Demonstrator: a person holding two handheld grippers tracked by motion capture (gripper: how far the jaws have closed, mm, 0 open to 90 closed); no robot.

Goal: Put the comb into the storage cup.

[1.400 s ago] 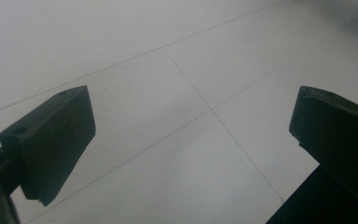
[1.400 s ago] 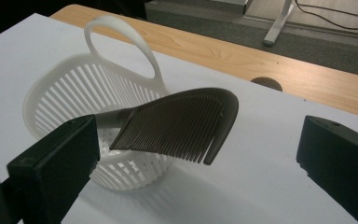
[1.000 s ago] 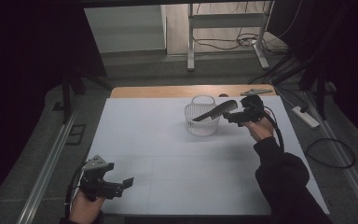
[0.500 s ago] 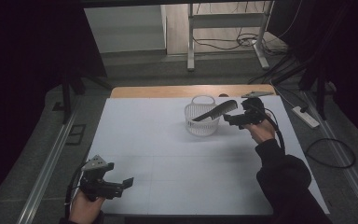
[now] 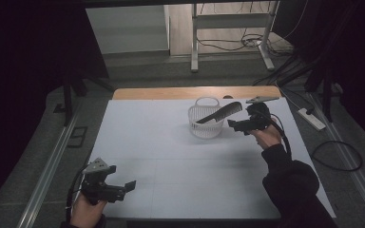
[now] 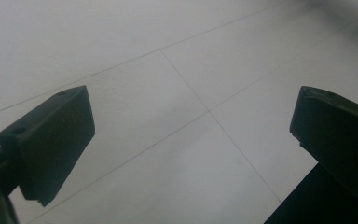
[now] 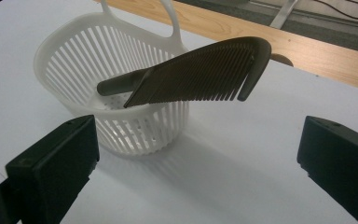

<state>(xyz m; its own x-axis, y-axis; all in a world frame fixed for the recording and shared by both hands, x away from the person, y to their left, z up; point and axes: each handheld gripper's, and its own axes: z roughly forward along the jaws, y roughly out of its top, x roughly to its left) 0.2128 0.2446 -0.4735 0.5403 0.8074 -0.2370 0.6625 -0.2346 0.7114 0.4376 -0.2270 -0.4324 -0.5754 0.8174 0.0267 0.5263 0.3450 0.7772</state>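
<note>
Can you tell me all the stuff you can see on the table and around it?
basket: one, white, slatted plastic with a loop handle, far middle of the table
comb: one, dark, handle end down in the basket, toothed end leaning out over its rim
table: one, white top with thin seam lines, wooden strip along the far edge
power strip: one, white, on the floor right of the table
metal frame: one, pale, on the floor beyond the table
left gripper: one, black, jaws open, near left corner
right gripper: one, black, jaws open, just right of the basket
</note>
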